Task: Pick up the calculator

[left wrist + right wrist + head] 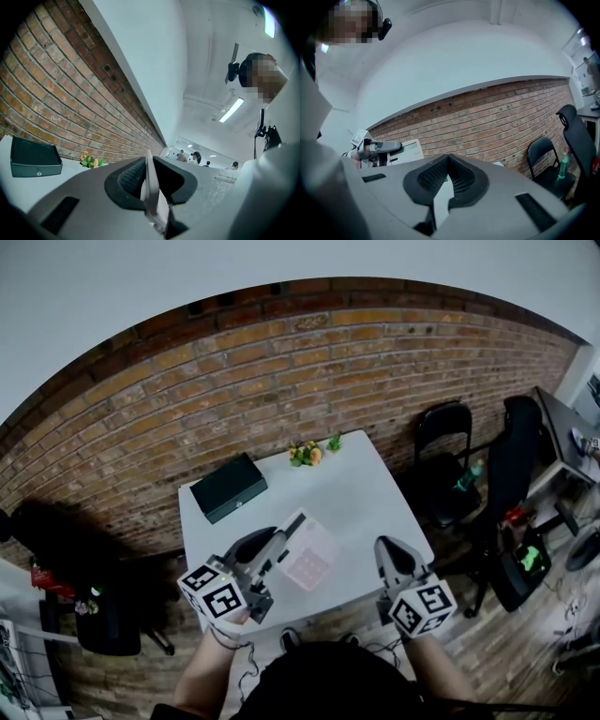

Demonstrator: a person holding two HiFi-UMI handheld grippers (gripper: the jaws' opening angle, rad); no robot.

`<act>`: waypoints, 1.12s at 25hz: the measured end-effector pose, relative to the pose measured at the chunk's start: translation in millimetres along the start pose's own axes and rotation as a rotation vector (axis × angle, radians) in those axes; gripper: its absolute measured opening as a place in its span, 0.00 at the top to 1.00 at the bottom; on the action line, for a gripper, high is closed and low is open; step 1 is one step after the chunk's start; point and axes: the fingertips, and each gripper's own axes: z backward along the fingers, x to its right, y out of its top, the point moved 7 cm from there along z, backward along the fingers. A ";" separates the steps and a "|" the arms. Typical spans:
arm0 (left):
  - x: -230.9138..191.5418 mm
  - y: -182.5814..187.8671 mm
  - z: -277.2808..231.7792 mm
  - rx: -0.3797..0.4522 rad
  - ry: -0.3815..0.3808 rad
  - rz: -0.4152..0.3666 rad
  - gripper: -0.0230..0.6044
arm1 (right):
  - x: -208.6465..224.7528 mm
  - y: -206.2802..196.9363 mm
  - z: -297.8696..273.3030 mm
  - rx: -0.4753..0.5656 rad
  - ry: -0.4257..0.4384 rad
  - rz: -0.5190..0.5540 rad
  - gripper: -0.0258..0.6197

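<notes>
The calculator [309, 561], a flat white slab with pale pink keys, hangs tilted above the white table [366, 502]. My left gripper [281, 545] is shut on its left edge. In the left gripper view the calculator [152, 192] shows edge-on, pinched between the black pads of the left gripper [147, 161]. My right gripper [389, 554] hovers to the right of it over the table's front edge, shut with nothing in it. In the right gripper view its pads [461, 180] meet at the tip of the right gripper [448, 158], and the calculator [408, 149] is off to the left.
A black box [228, 487] lies at the table's back left, also in the left gripper view [35, 161]. Small flowers [305, 454] stand at the back edge by the brick wall [281, 371]. Black chairs [445, 437] and a desk stand to the right.
</notes>
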 end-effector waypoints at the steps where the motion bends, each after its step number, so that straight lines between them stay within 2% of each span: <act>1: -0.7 -0.3 -0.3 -0.001 0.000 0.002 0.89 | -0.2 0.3 -0.4 0.002 -0.001 0.010 0.95; 14: -2.9 -4.5 -6.6 -0.009 -0.004 0.013 0.89 | 5.5 3.4 3.0 0.009 -0.033 0.074 0.95; 28: -4.5 -5.7 -1.5 -0.016 0.005 0.021 0.89 | 1.9 3.7 1.8 0.004 -0.024 0.075 0.95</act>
